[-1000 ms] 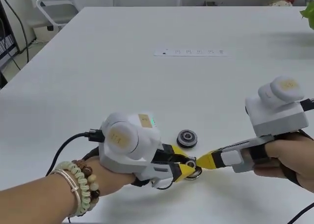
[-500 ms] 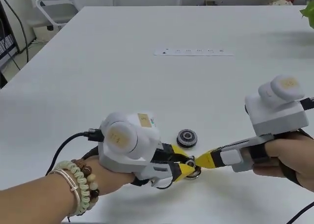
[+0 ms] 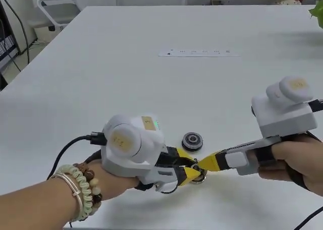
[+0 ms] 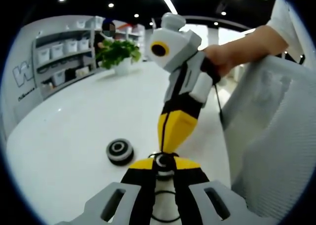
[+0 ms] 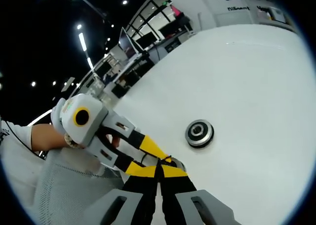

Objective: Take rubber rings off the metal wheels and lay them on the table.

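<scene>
I am holding my left gripper low over the white table. It is reaching in from 8 o'clock in the head view. Its two yellow-tipped jaws are squeezing a small metal wheel between them, one jaw on each side.

I am pointing my right gripper in from 3 o'clock. Its jaws are pressing tight together, and the yellow tips are touching the small metal wheel right where the left jaws are gripping it. I cannot tell if something thin is being pinched between the right tips.

A second wheel is lying flat on the table, just beside the meeting tips at 12 o'clock in the head view. It is wearing its black rubber ring around a shiny middle. In the left gripper view it is sitting at 10 o'clock from my jaw tips, and in the right gripper view at 1 o'clock. Nothing is touching it.

Far off at 12 o'clock, a thin white strip with little marks is lying on the table. Green leaves are peeking in at 2 o'clock, and a white chair is standing past the table at 10 o'clock. Bead bracelets are sitting on my left wrist.
</scene>
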### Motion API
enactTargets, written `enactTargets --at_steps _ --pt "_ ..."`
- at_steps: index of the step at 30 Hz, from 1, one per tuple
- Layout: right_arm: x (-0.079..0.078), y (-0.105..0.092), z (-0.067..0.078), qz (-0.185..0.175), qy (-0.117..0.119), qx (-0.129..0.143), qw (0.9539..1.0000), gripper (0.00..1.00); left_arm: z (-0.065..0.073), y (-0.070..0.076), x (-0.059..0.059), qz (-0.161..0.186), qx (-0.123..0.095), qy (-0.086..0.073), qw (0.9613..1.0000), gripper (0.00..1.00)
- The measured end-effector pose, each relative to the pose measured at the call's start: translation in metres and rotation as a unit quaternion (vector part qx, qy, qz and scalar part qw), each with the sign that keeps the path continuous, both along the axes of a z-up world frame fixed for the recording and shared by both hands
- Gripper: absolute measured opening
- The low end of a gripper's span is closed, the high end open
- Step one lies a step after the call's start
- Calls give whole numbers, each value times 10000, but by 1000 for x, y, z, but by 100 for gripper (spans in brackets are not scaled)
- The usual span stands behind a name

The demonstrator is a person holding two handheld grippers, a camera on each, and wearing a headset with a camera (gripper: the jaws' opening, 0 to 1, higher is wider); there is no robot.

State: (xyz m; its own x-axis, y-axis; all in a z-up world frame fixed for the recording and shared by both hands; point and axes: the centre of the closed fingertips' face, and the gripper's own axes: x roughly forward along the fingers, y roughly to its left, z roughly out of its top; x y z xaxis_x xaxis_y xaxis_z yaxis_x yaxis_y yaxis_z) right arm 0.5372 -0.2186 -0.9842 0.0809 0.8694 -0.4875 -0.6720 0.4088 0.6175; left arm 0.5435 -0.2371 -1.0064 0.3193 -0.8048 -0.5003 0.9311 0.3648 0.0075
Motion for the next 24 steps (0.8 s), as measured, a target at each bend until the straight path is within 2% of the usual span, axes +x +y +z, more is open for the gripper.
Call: enactTargets --at_steps 1,2,3,4,6,19,24 --pt "3 -3 3 -77 36 -11 10000 0 0 0 0 0 -6 -5 10000 14" --pt "4 -7 -3 -45 -34 -273 9996 0 0 0 0 5 -8 -6 10000 14" --pt "8 -8 -6 -77 -239 -357 9990 0 0 0 0 5 -9 -7 10000 14" --pt "5 -8 -6 -68 -77 -321 9994 0 0 0 0 5 -11 -9 10000 14" --pt "6 -9 -6 -116 -22 -283 9995 0 0 -1 0 5 -13 -11 10000 14" --pt "7 -18 -25 -126 -126 -839 9963 0 0 -1 0 21 -11 6 10000 14" --pt "7 -17 -24 -135 -118 -823 9964 0 0 -2 0 59 1 68 10000 14"
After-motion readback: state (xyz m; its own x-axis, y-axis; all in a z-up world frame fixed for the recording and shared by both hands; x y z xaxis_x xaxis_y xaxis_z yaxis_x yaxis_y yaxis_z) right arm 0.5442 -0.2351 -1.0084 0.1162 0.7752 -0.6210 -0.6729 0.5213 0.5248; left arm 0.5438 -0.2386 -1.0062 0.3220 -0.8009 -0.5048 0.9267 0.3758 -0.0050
